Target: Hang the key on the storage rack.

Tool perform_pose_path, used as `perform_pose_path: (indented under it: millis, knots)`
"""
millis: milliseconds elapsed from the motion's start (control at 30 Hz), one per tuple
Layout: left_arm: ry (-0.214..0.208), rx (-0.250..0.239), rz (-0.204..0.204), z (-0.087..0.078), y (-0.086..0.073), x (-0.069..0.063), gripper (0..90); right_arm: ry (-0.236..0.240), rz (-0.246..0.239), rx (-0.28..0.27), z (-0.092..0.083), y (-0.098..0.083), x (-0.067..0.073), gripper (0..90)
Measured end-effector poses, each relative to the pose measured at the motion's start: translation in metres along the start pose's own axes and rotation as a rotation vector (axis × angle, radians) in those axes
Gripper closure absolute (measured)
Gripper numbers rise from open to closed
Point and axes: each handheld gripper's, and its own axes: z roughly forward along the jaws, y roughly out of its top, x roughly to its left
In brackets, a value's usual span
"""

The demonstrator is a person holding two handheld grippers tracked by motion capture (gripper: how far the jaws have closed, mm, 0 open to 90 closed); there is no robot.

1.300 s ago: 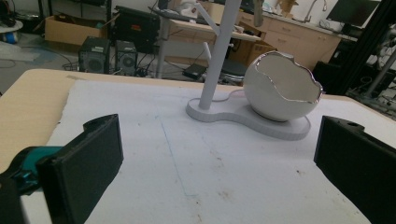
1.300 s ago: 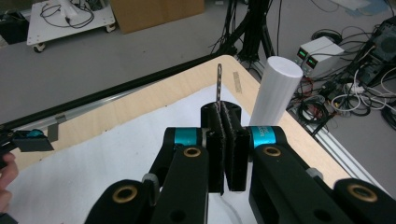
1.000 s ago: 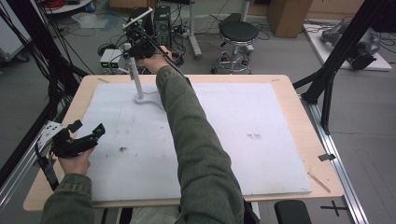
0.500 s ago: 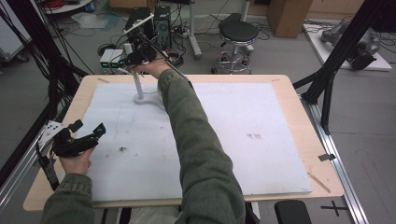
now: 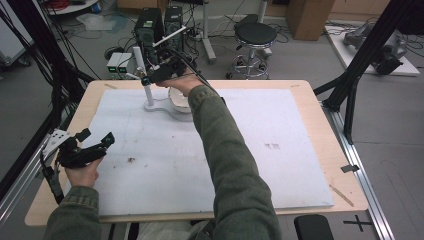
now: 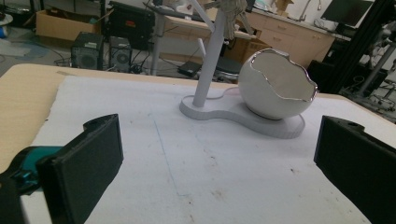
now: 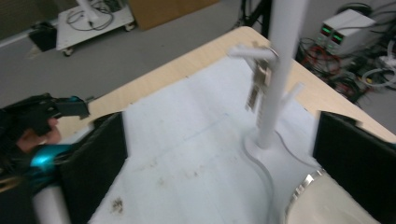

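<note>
A set of keys (image 6: 227,16) hangs from a short peg near the top of a white post (image 6: 208,60), well above the bench (image 5: 320,107); the right gripper view shows them dangling beside the post, blurred. The post rises from a flat white stand (image 6: 243,116) whose wider end carries a white bowl shaped like a cracked eggshell (image 6: 275,86), its broken rim edged in silver, likely a catch-all for small things. The stand sits at the far left of a pale mat (image 5: 260,150) covering most of the bench. The right hand-held gripper (image 5: 160,72) is held high at the top of the post, just beside the keys, with the arm stretched across the bench; its black jaws stand wide apart with nothing between them, which suggests it is placed to deal with the keys on their peg. The left hand-held gripper (image 5: 95,145) rests near the bench's near left edge, well apart from the stand, also spread wide and empty, pointing toward it.
</note>
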Motion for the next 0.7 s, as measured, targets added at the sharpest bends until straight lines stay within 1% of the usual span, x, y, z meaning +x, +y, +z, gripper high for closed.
perform_pose_path:
  millis: [133,167,233,300,367,433,467,533,700]
  knots:
    - [0.003,0.0,0.003,-0.001,0.0,0.0,1.8,-0.03,0.015,-0.023,-0.014,-0.008,-0.004,1.3]
    - [0.004,0.001,0.004,-0.001,0.0,0.0,1.7,-0.048,0.018,-0.035,-0.02,-0.01,-0.004,1.2]
    - [0.004,-0.001,0.003,-0.001,0.0,0.0,1.7,-0.055,0.016,-0.041,-0.024,-0.012,-0.004,0.5]
    - [0.005,0.0,0.003,-0.001,0.0,0.0,1.7,-0.07,0.027,-0.046,-0.029,-0.015,-0.004,0.5]
    - [0.004,0.003,0.003,-0.001,0.0,0.0,1.8,-0.075,0.035,-0.039,-0.034,-0.02,-0.006,0.5]
    - [0.003,0.005,0.005,-0.001,0.0,0.0,1.7,-0.099,0.033,-0.027,-0.038,-0.025,-0.008,0.5]
    - [0.001,0.004,0.004,-0.001,0.0,0.0,1.8,-0.102,0.036,-0.021,-0.04,-0.027,-0.008,0.5]
    - [0.001,0.004,0.006,-0.001,0.0,0.0,1.8,-0.119,0.041,-0.024,-0.044,-0.03,-0.009,0.5]
    - [0.001,0.008,0.005,0.0,0.0,0.0,1.7,-0.144,0.06,-0.035,-0.056,-0.045,-0.012,0.5]
